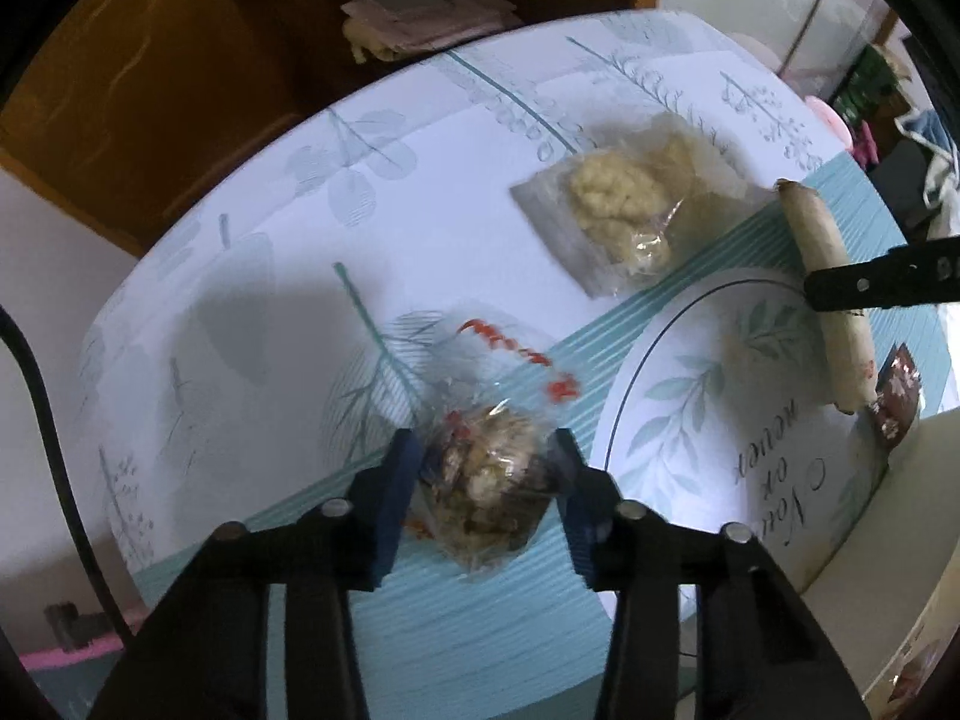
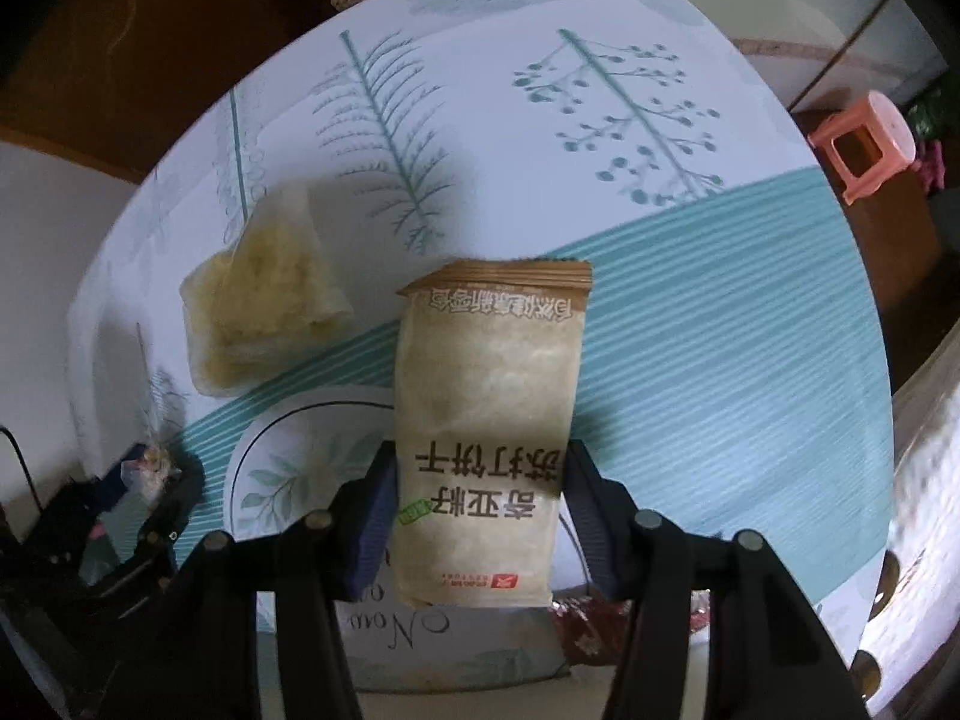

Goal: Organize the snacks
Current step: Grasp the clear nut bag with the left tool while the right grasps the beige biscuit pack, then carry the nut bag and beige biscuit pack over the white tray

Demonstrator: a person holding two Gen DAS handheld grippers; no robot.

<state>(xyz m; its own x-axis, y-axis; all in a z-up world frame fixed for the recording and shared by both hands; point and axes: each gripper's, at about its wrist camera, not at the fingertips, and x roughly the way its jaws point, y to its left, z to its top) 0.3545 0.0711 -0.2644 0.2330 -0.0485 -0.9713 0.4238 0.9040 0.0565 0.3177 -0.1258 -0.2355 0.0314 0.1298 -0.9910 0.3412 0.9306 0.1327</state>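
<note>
1. Cracker packet (image 2: 480,438): clamped by right gripper (image 2: 480,480), above plate (image 2: 270,450).
2. Left gripper (image 1: 486,474) clamps clear snack bag (image 1: 486,468) on table (image 1: 240,240).
3. Risk: crinkly film slipping; contents crushed.

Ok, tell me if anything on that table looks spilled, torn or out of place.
Nothing stands out. The clear bag of mixed snacks is intact between the left gripper pads, the cracker packet is sealed in the right gripper, and the bag of pale snacks lies whole on the tablecloth. No crumbs visible.
</note>
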